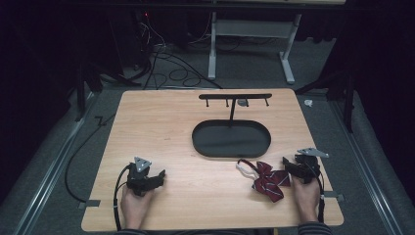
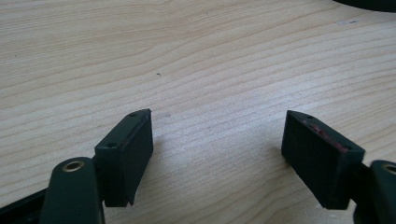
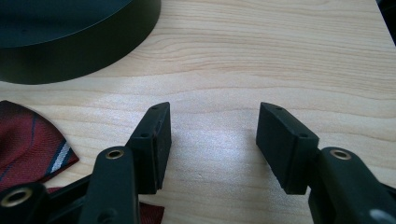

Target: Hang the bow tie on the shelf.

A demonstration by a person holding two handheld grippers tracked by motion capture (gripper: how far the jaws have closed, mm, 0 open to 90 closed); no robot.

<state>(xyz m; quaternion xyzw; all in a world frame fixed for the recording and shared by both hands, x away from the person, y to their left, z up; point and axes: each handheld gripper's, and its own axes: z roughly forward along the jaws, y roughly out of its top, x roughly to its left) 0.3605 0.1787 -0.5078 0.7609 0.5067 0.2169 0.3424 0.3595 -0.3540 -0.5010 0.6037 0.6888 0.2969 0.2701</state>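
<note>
A dark red striped bow tie (image 1: 268,179) with a white strap lies on the wooden table (image 1: 161,127) near the front right. My right gripper (image 1: 289,169) rests just right of it, open, with bare wood between its jaws (image 3: 212,135); the bow tie (image 3: 30,140) shows at the left of the right gripper view. My left gripper (image 1: 157,177) sits at the front left, open over bare wood (image 2: 217,140). A black oval tray (image 1: 231,139) with an upright post and a hook bar (image 1: 235,96) stands at the table's middle back.
The tray's black wall (image 3: 70,51) rises at the top left of the right gripper view. Cables lie on the floor behind the table, and a white desk frame (image 1: 252,44) stands farther back. Metal rails run along both sides of the table.
</note>
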